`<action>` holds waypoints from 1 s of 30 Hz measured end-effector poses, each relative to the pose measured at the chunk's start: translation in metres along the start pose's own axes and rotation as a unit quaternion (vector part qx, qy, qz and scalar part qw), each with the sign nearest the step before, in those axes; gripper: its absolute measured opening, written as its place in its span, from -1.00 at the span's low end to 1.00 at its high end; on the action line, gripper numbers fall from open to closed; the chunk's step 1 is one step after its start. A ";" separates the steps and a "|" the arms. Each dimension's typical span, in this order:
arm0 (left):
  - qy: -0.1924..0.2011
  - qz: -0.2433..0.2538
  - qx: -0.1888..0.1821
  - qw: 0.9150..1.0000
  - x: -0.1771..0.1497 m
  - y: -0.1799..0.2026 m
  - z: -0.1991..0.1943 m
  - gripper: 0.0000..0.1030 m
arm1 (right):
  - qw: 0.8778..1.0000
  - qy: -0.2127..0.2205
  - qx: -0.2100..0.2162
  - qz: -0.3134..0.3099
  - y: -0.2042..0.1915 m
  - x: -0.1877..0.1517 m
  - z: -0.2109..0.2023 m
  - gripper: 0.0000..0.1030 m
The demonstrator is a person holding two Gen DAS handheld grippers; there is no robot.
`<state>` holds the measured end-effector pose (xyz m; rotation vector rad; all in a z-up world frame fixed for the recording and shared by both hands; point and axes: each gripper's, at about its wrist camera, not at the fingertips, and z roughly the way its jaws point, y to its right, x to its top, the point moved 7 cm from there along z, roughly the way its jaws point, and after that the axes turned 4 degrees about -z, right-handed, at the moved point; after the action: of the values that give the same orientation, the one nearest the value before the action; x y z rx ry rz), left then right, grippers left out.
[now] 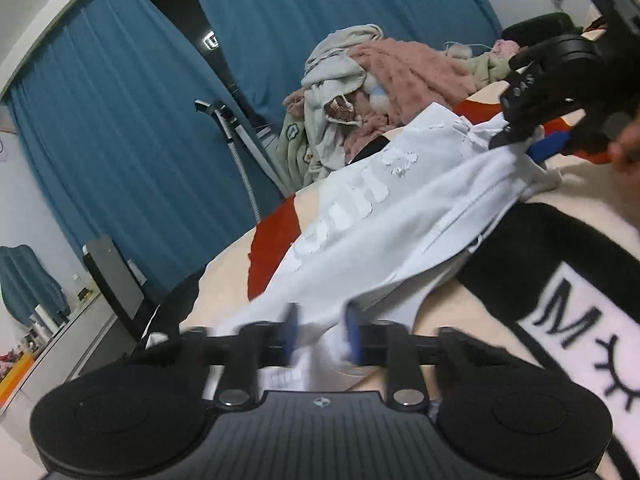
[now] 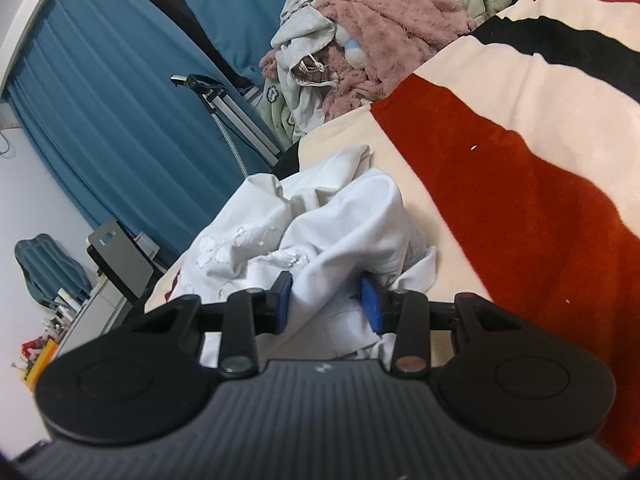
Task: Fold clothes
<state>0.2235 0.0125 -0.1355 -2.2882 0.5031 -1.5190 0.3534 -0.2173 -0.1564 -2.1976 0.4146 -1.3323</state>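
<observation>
A white garment with raised white lettering (image 1: 380, 208) lies stretched across the striped blanket (image 1: 592, 320) on the bed. My left gripper (image 1: 322, 334) has its blue-padded fingers closed around one end of the white cloth. My right gripper shows in the left wrist view (image 1: 520, 140) at the upper right, holding the garment's far end. In the right wrist view the right gripper (image 2: 328, 300) has bunched white cloth (image 2: 320, 232) between its blue pads, with a gap between the jaws filled by fabric.
A pile of pink, grey and pale green clothes (image 1: 360, 92) sits at the bed's far side, also in the right wrist view (image 2: 360, 32). Blue curtains (image 1: 120, 120) hang behind. A metal stand (image 1: 240, 148) and a grey chair back (image 1: 112, 280) stand left of the bed.
</observation>
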 end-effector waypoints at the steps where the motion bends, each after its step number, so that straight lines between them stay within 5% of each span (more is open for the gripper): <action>1: 0.002 -0.015 -0.005 1.000 0.001 -0.003 -0.003 -0.92 | 1.000 0.000 -0.003 -0.004 -0.001 0.000 -0.003 -0.21; 7: 0.056 -0.109 -0.035 0.992 0.028 -0.034 -0.044 -0.94 | 0.990 0.060 -0.081 -0.095 -0.021 0.002 -0.053 -0.09; 10: 0.071 -0.151 -0.049 0.985 0.039 -0.049 -0.063 -0.94 | 0.972 0.126 -0.135 -0.143 -0.033 0.005 -0.090 0.45; 11: 0.072 -0.165 -0.055 0.982 0.042 -0.055 -0.068 -0.94 | 0.969 0.141 -0.139 -0.151 -0.037 0.006 -0.100 0.62; 16: 0.070 -0.215 -0.074 0.971 0.048 -0.074 -0.083 -0.94 | 0.961 0.138 -0.082 -0.224 -0.073 -0.007 -0.113 0.64; 21: 0.075 -0.230 -0.078 0.967 0.047 -0.081 -0.093 -0.94 | 0.910 0.100 -0.028 -0.401 -0.125 -0.060 -0.089 0.60; 24: 0.081 -0.236 -0.088 0.964 0.048 -0.079 -0.092 -0.95 | 0.875 0.096 -0.033 -0.474 -0.143 -0.080 -0.073 0.60; 27: 0.087 -0.236 -0.094 0.963 0.047 -0.074 -0.093 -0.95 | 0.880 0.113 -0.058 -0.457 -0.144 -0.066 -0.067 0.60; 30: 0.093 -0.236 -0.101 0.962 0.048 -0.069 -0.092 -0.96 | 0.908 0.137 -0.093 -0.385 -0.131 -0.034 -0.071 0.60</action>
<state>0.1624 0.0421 -0.0311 -2.5631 0.1650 -1.9992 0.2731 -0.1137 -0.0786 -2.4442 -0.2973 -2.0947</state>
